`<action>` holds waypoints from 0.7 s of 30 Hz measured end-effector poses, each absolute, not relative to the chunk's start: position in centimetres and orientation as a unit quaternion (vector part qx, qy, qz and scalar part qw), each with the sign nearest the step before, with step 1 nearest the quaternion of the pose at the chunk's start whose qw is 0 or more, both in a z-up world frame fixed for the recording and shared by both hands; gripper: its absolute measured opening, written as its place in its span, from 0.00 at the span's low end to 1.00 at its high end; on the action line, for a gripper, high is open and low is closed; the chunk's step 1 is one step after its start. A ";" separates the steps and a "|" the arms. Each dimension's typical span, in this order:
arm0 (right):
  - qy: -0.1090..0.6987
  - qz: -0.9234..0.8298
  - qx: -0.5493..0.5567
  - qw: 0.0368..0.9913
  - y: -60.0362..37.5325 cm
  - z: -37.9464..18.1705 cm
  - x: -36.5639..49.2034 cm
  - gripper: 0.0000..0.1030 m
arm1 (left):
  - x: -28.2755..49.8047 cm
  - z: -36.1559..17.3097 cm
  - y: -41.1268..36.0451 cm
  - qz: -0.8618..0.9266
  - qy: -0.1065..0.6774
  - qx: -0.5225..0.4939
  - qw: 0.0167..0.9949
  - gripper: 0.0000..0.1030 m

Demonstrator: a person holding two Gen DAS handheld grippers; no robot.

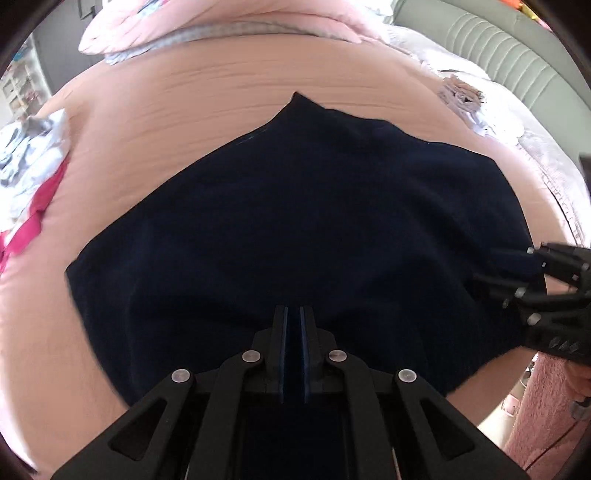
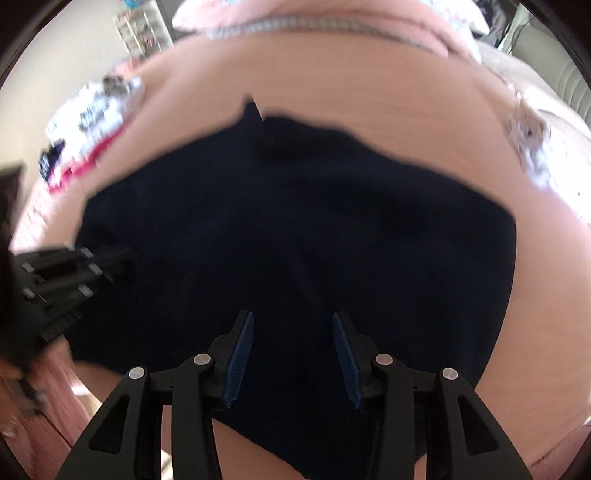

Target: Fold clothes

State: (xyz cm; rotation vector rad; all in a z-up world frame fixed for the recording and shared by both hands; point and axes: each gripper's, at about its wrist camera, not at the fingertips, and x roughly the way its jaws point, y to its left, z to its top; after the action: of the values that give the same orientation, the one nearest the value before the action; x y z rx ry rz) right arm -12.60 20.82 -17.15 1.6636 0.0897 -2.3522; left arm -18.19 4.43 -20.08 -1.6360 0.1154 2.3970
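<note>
A dark navy garment [image 1: 303, 229] lies spread flat on the pink bedsheet [image 1: 221, 107], with a pointed corner at its far edge. My left gripper [image 1: 293, 308] points down over the garment's near edge with its blue pads together; I see no cloth pinched between them. The right wrist view is blurred. It shows the same garment [image 2: 295, 229] and my right gripper [image 2: 293, 314] above its near part, jaws apart with nothing pressed between the pads. Each gripper shows in the other's view: the right gripper [image 1: 506, 266] at the garment's right side, the left gripper [image 2: 123, 258] at its left side.
A pile of white, grey and pink clothes [image 1: 29, 155] lies on the bed's left. Pink bedding [image 1: 221, 29] is bunched at the back. A pale crumpled cloth [image 1: 461, 96] lies before a green padded headboard [image 1: 498, 55]. A pink fluffy rug [image 1: 546, 406] is below the bed edge.
</note>
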 end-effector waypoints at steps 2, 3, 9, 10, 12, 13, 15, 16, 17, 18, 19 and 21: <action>0.043 -0.812 0.565 0.140 20.9 -17.0 -11.7 0.43 | -17.6 -20.0 3.2 0.809 0.045 -0.580 0.088 0.05; 0.046 -0.811 0.565 0.144 20.9 -16.7 -11.4 0.43 | -17.0 -19.9 2.8 0.806 0.050 -0.584 0.076 0.05; -0.001 -0.835 0.529 0.151 22.5 -14.9 -10.5 0.43 | -14.9 -18.4 2.2 0.831 0.004 -0.549 0.089 0.05; -0.004 -0.837 0.527 0.145 22.9 -14.9 -10.4 0.43 | -15.1 -18.2 2.8 0.837 0.001 -0.538 0.099 0.05; -0.005 -0.839 0.526 0.135 23.5 -14.9 -10.4 0.43 | -15.0 -18.0 3.9 0.840 0.003 -0.529 0.119 0.05; -0.006 -0.839 0.527 0.134 23.7 -15.0 -10.2 0.43 | -14.9 -18.0 4.3 0.840 0.005 -0.527 0.129 0.05; -0.007 -0.837 0.530 0.137 24.0 -15.2 -9.8 0.43 | -14.9 -18.3 4.9 0.840 0.007 -0.525 0.139 0.06; 0.000 -0.833 0.535 0.139 23.9 -15.5 -9.6 0.43 | -14.8 -18.8 5.2 0.836 0.012 -0.531 0.136 0.07; 0.020 -0.825 0.547 0.140 23.7 -15.9 -9.7 0.43 | -14.7 -19.3 5.2 0.832 0.017 -0.539 0.130 0.13; 0.044 -0.818 0.556 0.141 23.4 -16.4 -9.7 0.43 | -14.7 -19.6 4.6 0.827 0.024 -0.549 0.116 0.20; 0.069 -0.812 0.562 0.140 23.1 -16.9 -9.6 0.45 | -14.7 -19.9 4.0 0.822 0.030 -0.559 0.102 0.20; 0.092 -0.815 0.556 0.136 23.3 -16.8 -8.7 0.51 | -14.1 -19.8 2.8 0.813 0.037 -0.575 0.086 0.35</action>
State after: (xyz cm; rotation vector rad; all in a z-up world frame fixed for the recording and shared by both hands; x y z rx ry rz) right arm -8.72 23.26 -16.79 1.6098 0.2669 -2.3595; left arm -14.08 2.75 -19.77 -1.7136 0.1099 2.4225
